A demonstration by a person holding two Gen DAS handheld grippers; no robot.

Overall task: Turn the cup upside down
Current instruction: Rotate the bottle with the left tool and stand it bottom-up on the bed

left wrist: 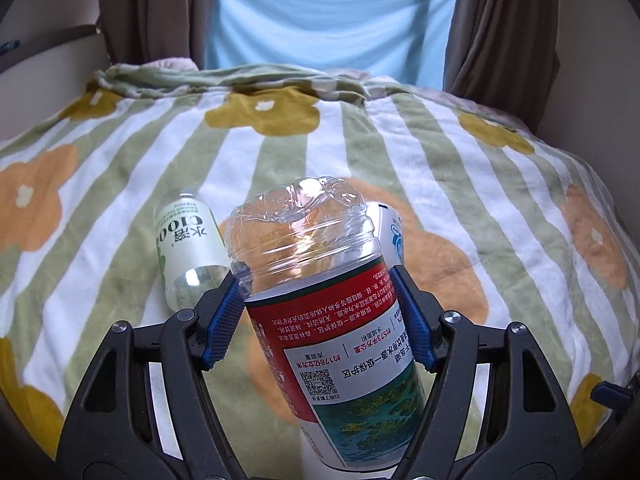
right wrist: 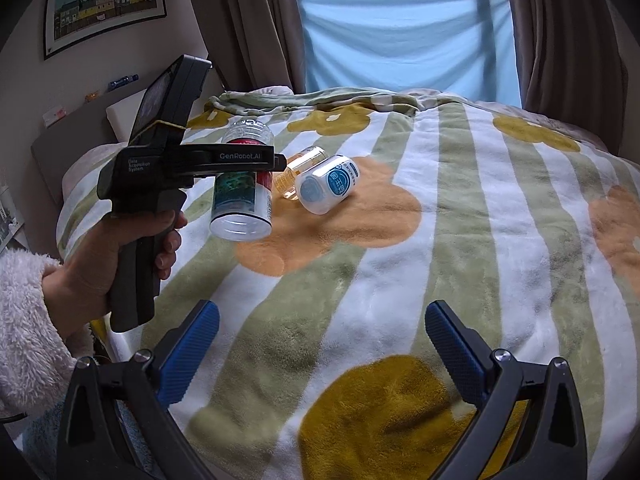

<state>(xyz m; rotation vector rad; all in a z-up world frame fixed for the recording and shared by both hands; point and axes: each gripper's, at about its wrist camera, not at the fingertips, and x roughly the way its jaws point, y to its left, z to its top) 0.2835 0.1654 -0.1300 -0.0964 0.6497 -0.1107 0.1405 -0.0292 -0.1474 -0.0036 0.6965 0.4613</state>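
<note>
A bed (right wrist: pixel 400 240) under a striped flower blanket is filling the room. The left gripper (left wrist: pixel 320 312) jaws are clamping the cup (left wrist: pixel 336 320), lifted near the left edge, base up. The right gripper (right wrist: pixel 322 344) jaws are gaping wide, holding nothing.

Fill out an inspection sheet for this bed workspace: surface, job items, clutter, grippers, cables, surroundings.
Surface: striped flower blanket covering the bed, rumpled at the far edge.
Job's things: red-label cup, cut from a clear bottle, held off the blanket, closed base up, open mouth down, slightly tilted.
Clutter: green-label cup and blue-label cup lie on their sides on the blanket; an amber cup lies against the blue one.
Grippers: left gripper clamped on the red-label cup's sides; right gripper open, empty, above the blanket.
Cables: nothing seen.
Surroundings: brown curtains, blue sheet over the window, framed picture on the left wall.
</note>
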